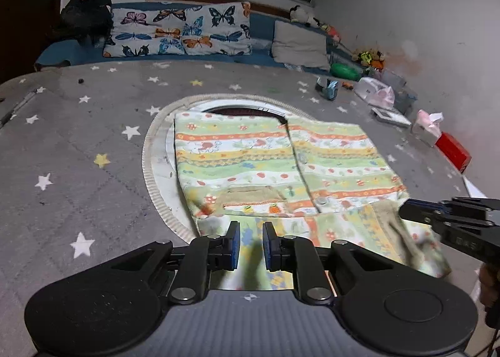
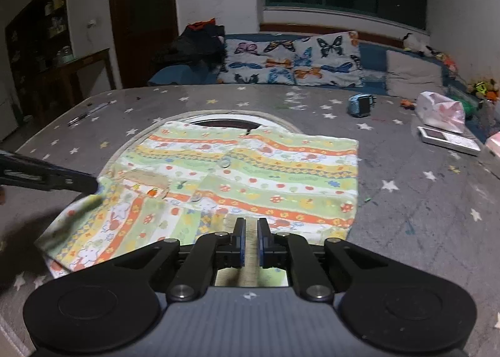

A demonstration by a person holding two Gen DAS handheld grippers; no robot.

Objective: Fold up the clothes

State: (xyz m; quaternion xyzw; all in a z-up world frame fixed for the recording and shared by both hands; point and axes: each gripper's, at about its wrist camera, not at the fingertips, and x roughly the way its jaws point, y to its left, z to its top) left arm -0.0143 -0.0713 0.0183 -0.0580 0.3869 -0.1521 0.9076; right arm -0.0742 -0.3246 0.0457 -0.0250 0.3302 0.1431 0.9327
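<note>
A small striped shirt (image 1: 265, 166) with green, orange and yellow bands and fruit prints lies flat on a grey star-patterned mat (image 1: 78, 153), partly over a round white board (image 1: 159, 163). Its near part is folded up over the body. My left gripper (image 1: 251, 236) has its jaws narrowly apart around the shirt's near fold. My right gripper (image 2: 249, 232) has its jaws narrowly apart around the cloth at the shirt's (image 2: 250, 175) near edge. The right gripper also shows at the right edge of the left wrist view (image 1: 406, 210), and the left one at the left edge of the right wrist view (image 2: 93, 183), both touching the cloth.
A butterfly-print cushion (image 1: 178, 32) and a grey pillow (image 1: 300, 44) lie along the back. Toys, a white plastic bag (image 1: 375, 91), a tissue pack (image 1: 428, 125) and a red box (image 1: 453, 150) sit by the right wall. A blue toy (image 2: 361, 105) and a white device (image 2: 447, 138) lie on the mat.
</note>
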